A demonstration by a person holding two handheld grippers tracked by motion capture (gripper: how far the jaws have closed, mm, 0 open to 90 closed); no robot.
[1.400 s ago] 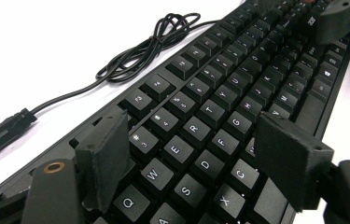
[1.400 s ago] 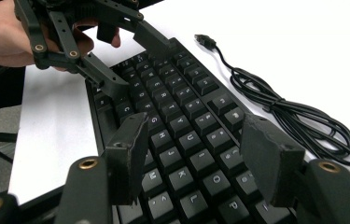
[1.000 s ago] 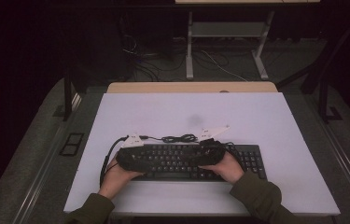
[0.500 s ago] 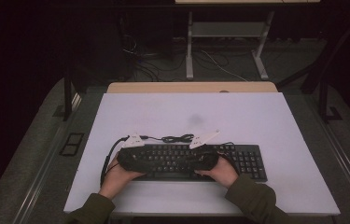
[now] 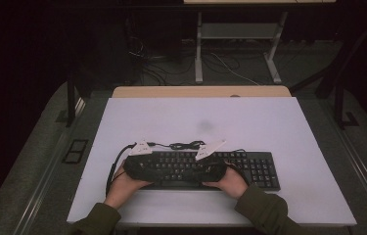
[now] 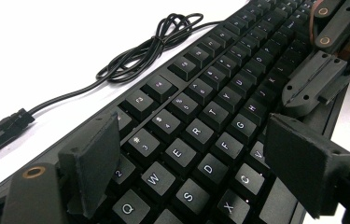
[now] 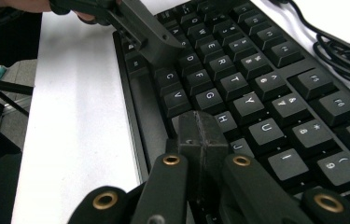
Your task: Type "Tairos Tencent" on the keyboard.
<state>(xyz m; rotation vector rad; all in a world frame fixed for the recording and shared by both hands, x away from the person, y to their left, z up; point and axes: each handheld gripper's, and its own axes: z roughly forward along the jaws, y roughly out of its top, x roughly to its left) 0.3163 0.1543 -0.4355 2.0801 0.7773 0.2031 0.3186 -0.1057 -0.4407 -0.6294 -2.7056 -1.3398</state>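
Keyboard first: it lies flat near my edge of the white table, long side across, with both grippers resting over its left and middle keys. On the left, my left gripper sits low over the letter rows with its jaws apart — one pad by the number keys, the other by the bottom row, and nothing pinched between them. Just behind the keyboard its black cable lies in a loose bundle on the table, touching no gripper. Further right, my right gripper has just been closing; its jaws now meet pad to pad with nothing between them, and the joined tip sits down on the keys near H and J — whether it presses one I cannot tell.
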